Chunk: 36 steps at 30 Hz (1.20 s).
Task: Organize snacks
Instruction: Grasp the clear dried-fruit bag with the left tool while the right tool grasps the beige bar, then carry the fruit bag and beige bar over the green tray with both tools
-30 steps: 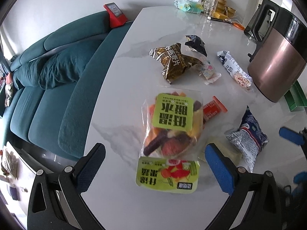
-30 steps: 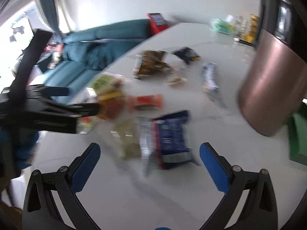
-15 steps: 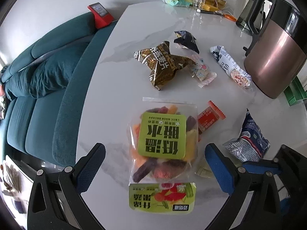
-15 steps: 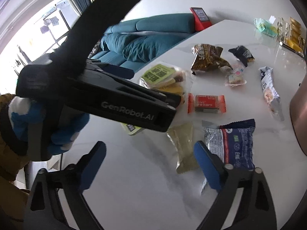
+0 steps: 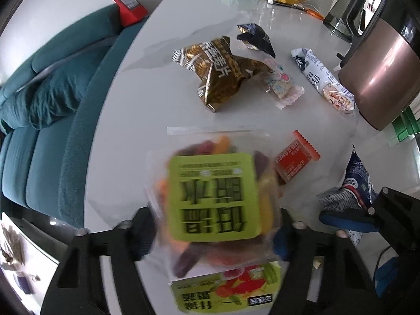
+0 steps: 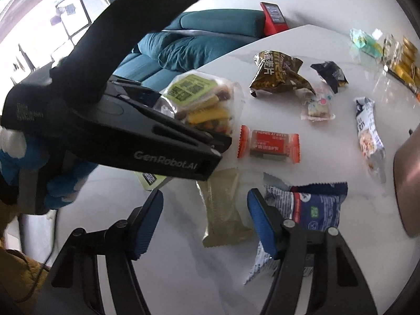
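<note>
The step in hand looks like the first pick-up of the sort: the left gripper (image 5: 212,233) has just been closing its jaws on the clear bag of mixed dried fruit and vegetable crisps with the lime-green label (image 5: 214,197). In the left wrist view the bag fills the gap between the fingers and bulges up in front of them, so both pads are hidden behind it. They appear to press on its flanks, and the blur on the label suggests the bag is shifting in the grip. It lies near the table (image 5: 147,110) edge that faces the teal sofa (image 5: 44,110), its lower flap toward the camera.

The right gripper (image 6: 204,220) hangs with fingers spread and nothing pinched between them. It straddles the pale olive sachet (image 6: 223,207) lying flat on the marble, whose near end sits between the pads without either clearly touching it. The blue-and-white packet (image 6: 309,207) lies just outside the right-hand finger, and the red-orange wrapped bar (image 6: 269,144) lies farther in toward the table's middle.

My judgement of what comes next: the left grip needs to be firm enough on a slippery, puffy bag before any lift, and the lift should clear the red-orange bar beside it. Where the snacks are meant to go is not visible.
</note>
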{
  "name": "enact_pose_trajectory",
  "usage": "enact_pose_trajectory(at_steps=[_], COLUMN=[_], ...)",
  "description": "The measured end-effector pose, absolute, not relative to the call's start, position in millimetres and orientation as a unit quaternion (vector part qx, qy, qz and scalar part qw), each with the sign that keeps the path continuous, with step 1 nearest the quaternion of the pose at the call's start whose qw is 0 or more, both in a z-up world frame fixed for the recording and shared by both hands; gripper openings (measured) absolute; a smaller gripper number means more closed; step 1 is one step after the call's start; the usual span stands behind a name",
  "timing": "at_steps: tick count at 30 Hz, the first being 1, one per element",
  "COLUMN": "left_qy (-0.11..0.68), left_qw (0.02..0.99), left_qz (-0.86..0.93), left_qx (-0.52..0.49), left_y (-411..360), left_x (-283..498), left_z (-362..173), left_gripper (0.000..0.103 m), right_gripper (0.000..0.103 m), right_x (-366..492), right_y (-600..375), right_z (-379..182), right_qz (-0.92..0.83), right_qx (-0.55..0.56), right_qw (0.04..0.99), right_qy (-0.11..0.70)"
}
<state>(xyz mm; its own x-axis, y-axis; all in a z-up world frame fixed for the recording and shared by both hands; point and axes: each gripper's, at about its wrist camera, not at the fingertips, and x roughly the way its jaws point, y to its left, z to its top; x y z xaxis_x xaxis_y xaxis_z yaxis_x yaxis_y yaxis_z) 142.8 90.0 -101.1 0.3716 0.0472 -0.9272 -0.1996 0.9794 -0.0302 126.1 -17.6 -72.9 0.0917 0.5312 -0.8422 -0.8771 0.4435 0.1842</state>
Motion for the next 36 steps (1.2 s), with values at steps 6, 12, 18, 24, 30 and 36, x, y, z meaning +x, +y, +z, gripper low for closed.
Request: enact_pose_trajectory(at_steps=[6,12,18,24,30,36], left_qy=[0.550,0.544,0.535,0.532,0.533,0.522], left_qw=[0.830,0.835,0.840,0.841,0.841,0.849], left_qz=[0.074,0.071,0.077,0.088,0.083,0.071], left_qx=[-0.054,-0.044,-0.042,-0.044,-0.041,-0.038], left_y=[90.4,90.4,89.9,86.1,81.0,75.8], left_x=[146.4,146.9,146.0,136.6,129.3,114.6], left_z=[-101.5,-101.1,-100.0,-98.6,-94.8,-80.1], left_gripper=[0.061,0.059,0.055,0.054,0.054,0.054], right_gripper=[0.039,0.028,0.024,0.023,0.023,0.023], right_x=[121.9,116.9,113.4,100.2,87.8,62.0], right_y=[-14.2,-20.1,-18.0,-22.0,-29.0,-41.7], right_z=[-80.4,-78.2,-77.5,-70.6,-59.6,-46.4], right_qz=[0.475,0.477,0.466,0.464,0.470,0.476], right_qx=[-0.229,-0.232,-0.239,-0.241,-0.230,-0.212], right_qw=[0.720,0.724,0.735,0.740,0.741,0.741], right_qy=[0.451,0.441,0.431,0.422,0.420,0.424])
